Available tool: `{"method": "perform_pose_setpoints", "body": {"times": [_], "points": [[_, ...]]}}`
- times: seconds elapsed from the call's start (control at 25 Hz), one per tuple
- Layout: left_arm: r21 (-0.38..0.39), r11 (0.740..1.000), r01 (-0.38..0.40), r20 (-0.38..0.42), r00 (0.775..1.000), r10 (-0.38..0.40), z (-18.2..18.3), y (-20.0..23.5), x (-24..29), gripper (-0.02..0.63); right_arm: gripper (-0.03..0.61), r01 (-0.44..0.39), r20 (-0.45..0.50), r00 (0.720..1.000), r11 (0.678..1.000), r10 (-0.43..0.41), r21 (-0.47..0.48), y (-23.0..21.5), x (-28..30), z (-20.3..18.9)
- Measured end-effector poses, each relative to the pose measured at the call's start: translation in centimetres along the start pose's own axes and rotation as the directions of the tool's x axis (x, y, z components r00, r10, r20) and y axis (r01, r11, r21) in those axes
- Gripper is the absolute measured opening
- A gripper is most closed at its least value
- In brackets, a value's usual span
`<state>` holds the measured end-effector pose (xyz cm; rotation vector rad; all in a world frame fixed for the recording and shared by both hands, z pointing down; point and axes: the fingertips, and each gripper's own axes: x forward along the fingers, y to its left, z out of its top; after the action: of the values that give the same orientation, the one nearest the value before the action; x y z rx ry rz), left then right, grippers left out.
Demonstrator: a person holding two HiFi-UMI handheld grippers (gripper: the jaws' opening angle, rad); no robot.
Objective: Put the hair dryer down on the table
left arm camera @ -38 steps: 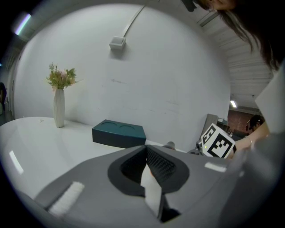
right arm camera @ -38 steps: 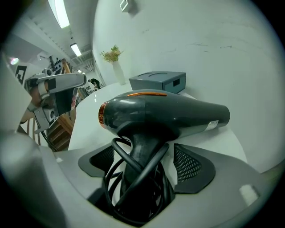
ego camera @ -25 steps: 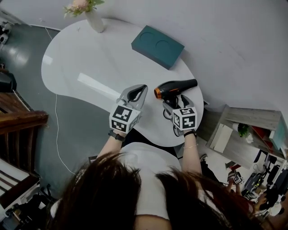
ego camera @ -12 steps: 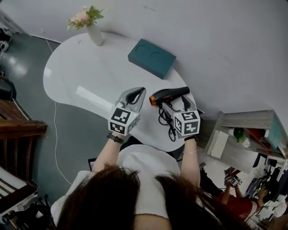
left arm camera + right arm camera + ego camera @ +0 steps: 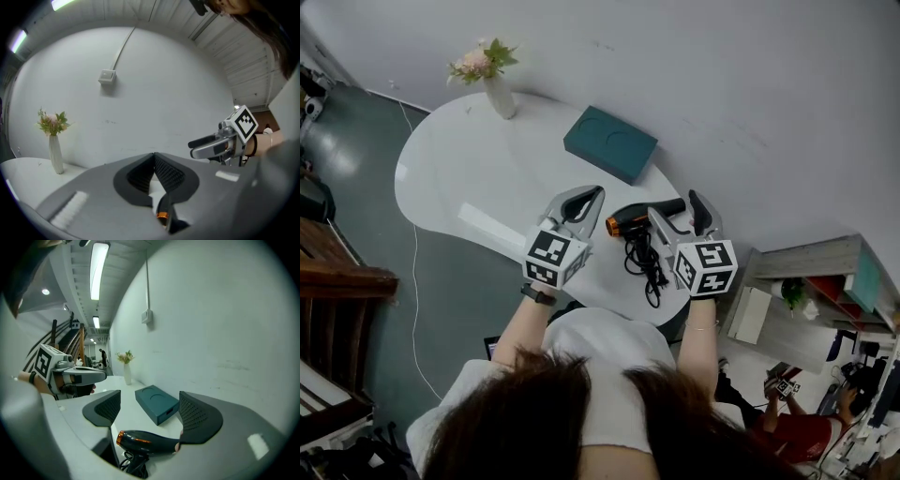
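The black hair dryer (image 5: 639, 217) with an orange nozzle ring lies on the white table (image 5: 487, 155) near its front right edge, its cord (image 5: 645, 262) bunched beside it. My right gripper (image 5: 675, 206) hovers just over the dryer's rear end, jaws open and holding nothing. In the right gripper view the hair dryer (image 5: 145, 442) lies below the spread jaws of the right gripper (image 5: 150, 395), and its rear is hidden behind the right pad (image 5: 197, 416). My left gripper (image 5: 592, 194) stays left of the nozzle, shut and empty. The left gripper (image 5: 153, 157) shows pads touching.
A teal box (image 5: 609, 143) with two round recesses lies behind the dryer. A white vase (image 5: 500, 94) of flowers stands at the table's far left. A grey wall runs close behind. A low shelf unit (image 5: 806, 272) stands off the table's right edge.
The right gripper carried the dryer toward the table's front right, set it down and opened. The cord now lies on the table. The left gripper barely moved.
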<state>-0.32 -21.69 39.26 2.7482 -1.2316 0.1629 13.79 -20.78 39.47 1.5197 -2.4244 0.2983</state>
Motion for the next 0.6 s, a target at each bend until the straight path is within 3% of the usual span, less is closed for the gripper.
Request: {"method": "perform_pose_setpoints", "body": {"times": [0.16,0.36,0.6], "points": [[0.017,1.0,0.008,0.034,0.999,-0.008,2.0,-0.3,0.1,0.058,0.383,-0.028,0.095,0.995,1.0,0.027,0.008,0.2,-1.3,3.3],[0.032,0.999,0.021,0.068,0.997,-0.024,4.1,-0.8,0.0,0.058,0.267,-0.054,0.193,0.98,0.998,0.051,0.012,0.9,-2.8,6.0],[0.032,0.999,0.044,0.085,0.995,-0.047,5.1,-1.4,0.0,0.058,0.178,-0.062,0.254,0.966,0.997,0.046,0.056,0.5,-3.7,6.8]]}}
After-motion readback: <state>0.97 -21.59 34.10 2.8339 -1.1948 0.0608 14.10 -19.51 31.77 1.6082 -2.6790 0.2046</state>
